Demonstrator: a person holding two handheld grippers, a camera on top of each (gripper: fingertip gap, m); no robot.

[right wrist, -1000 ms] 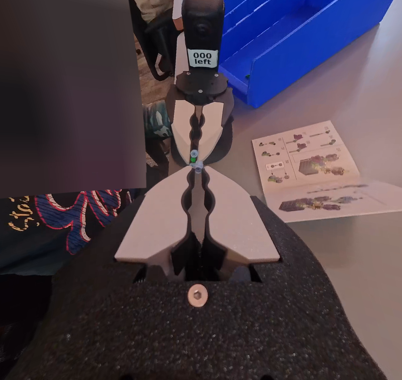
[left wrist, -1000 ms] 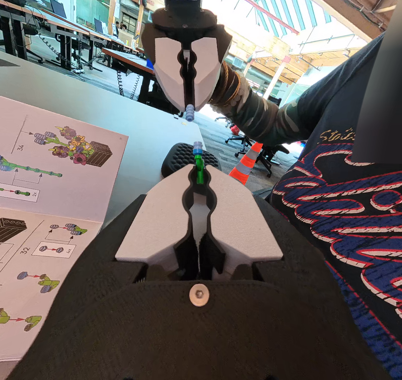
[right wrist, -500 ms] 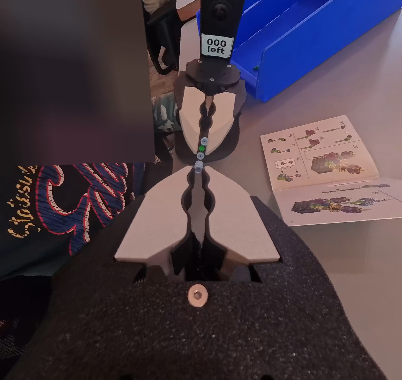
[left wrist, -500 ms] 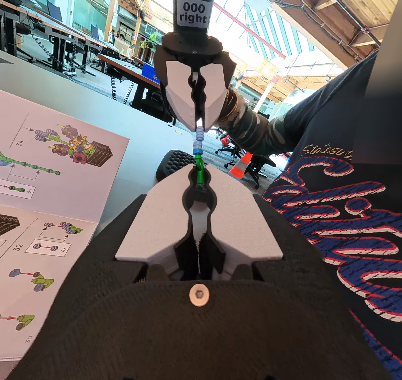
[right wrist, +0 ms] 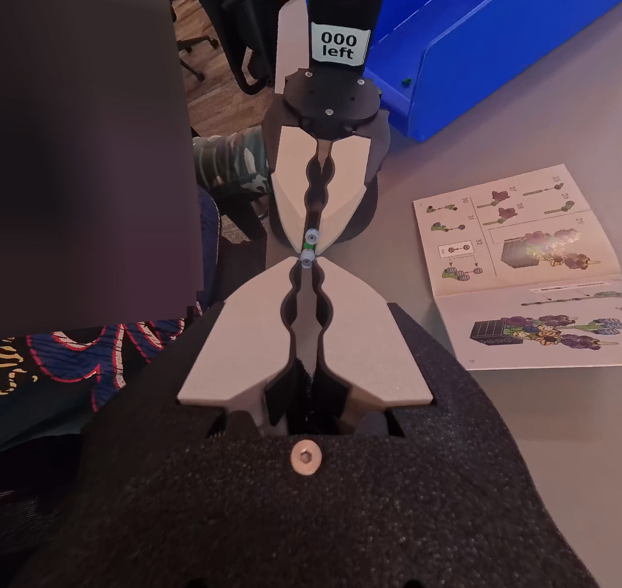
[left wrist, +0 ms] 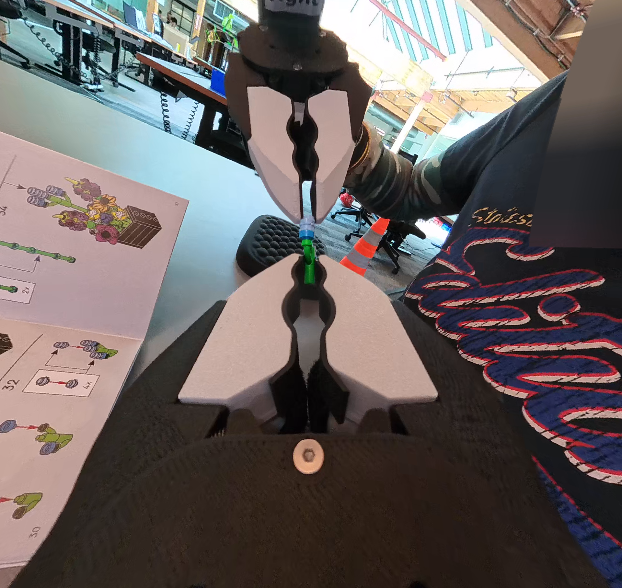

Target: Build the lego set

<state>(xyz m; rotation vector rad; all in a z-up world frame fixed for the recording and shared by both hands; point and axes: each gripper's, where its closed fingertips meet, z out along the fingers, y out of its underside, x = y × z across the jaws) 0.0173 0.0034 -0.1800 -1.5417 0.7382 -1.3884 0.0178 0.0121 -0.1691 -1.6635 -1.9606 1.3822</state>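
Grippers meet tip to tip above the grey table (left wrist: 128,141). The left gripper (left wrist: 309,262) is closed on a green stem piece (left wrist: 308,265) with a blue stud (left wrist: 305,233) on its end. The right gripper (left wrist: 305,217), at 12 o'clock, pinches a pale stud (left wrist: 307,223) against that blue one. An instruction booklet (left wrist: 84,269) lies open at 9 o'clock; in the right wrist view a blue bin (right wrist: 471,50) sits at 1 o'clock.

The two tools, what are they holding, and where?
The left tool pinches the green stem piece by its lower end. The right tool grips the pale blue round piece at its top.
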